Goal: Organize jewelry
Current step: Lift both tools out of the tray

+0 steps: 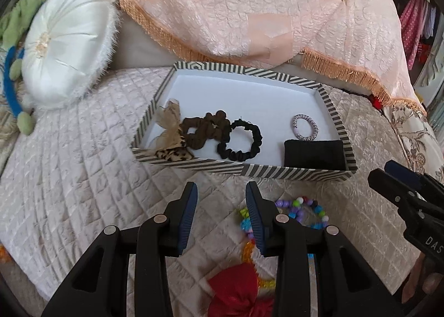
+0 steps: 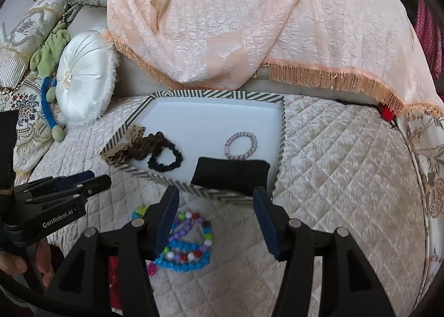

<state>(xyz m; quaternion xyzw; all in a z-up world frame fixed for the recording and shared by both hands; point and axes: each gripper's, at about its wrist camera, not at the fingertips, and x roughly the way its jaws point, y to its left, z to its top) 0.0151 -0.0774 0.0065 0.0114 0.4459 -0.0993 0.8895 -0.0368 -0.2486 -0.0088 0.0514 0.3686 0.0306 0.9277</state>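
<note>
Partly done: dark scrunchies (image 1: 224, 134), lilac coil tie (image 1: 305, 126), black pad (image 1: 315, 154) inside striped cardboard tray (image 1: 277, 171); multicoloured bead bracelets (image 2: 186, 245) still outside, before tray. Both grippers' fingers (image 1: 187, 213) (image 2: 267, 222) open, empty.

On the bedspread (image 1: 69, 150), the tray (image 1: 277, 171) holds scrunchies (image 1: 219, 134) at nine o'clock, a folded cloth (image 1: 315, 154) at four; beaded bracelets (image 2: 186, 245) lie at six, outside.
</note>
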